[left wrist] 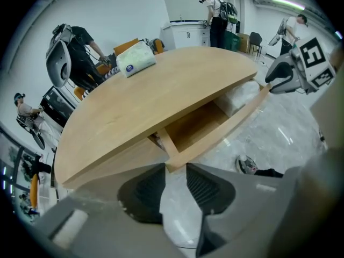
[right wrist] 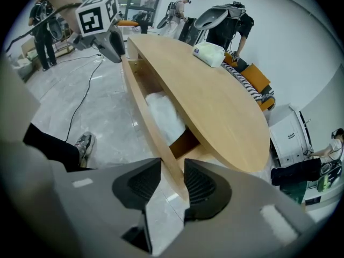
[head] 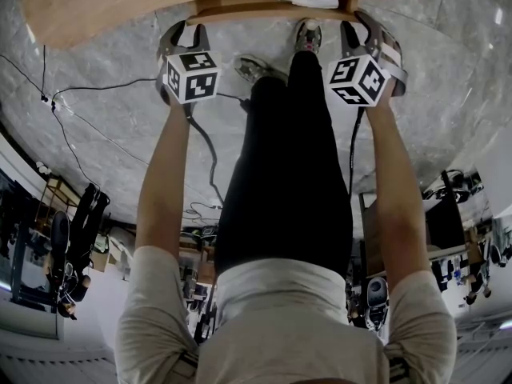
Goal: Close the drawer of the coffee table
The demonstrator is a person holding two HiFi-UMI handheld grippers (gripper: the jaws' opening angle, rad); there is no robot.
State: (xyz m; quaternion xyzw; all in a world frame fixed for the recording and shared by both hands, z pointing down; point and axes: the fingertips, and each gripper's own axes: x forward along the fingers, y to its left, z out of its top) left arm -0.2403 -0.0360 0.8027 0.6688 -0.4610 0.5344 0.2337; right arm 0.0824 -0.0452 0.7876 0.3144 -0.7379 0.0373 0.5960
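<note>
Wood table [head: 96,6] with an oval top, on a grey marble floor [head: 104,118]. The drawer [head: 272,8] under the top is open, pulled partway out toward the person. Its long curved front board stands clear of the table edge, with a gap between them. A white bag [right wrist: 164,117] lies inside the drawer, toward the right end. A white pack [left wrist: 136,59] sits on the tabletop at the far side, well apart from the drawer.

The left gripper [left wrist: 174,168] is at the left end of the drawer front. Its jaws are moderately apart, and only the end corner of the board sits between the tips. The pads look to touch both faces of the board.

The right gripper [right wrist: 172,171] is near the right end of the same board. Its jaws are about a board thickness apart. The board runs straight through between the pads and fills the gap, so the gripper looks closed on the board.

In the head view both grippers point down and forward, one at each end of the drawer, with arms stretched out. The marker cubes [head: 192,76] face up.

The person stands in front of the drawer in black trousers. One shoe [head: 308,34] is just under the drawer front, and the other is further back, near the left gripper. A black cable [head: 208,150] trails across the floor below the left gripper.

Other people and gear are in the background behind the table, too small to detail.
</note>
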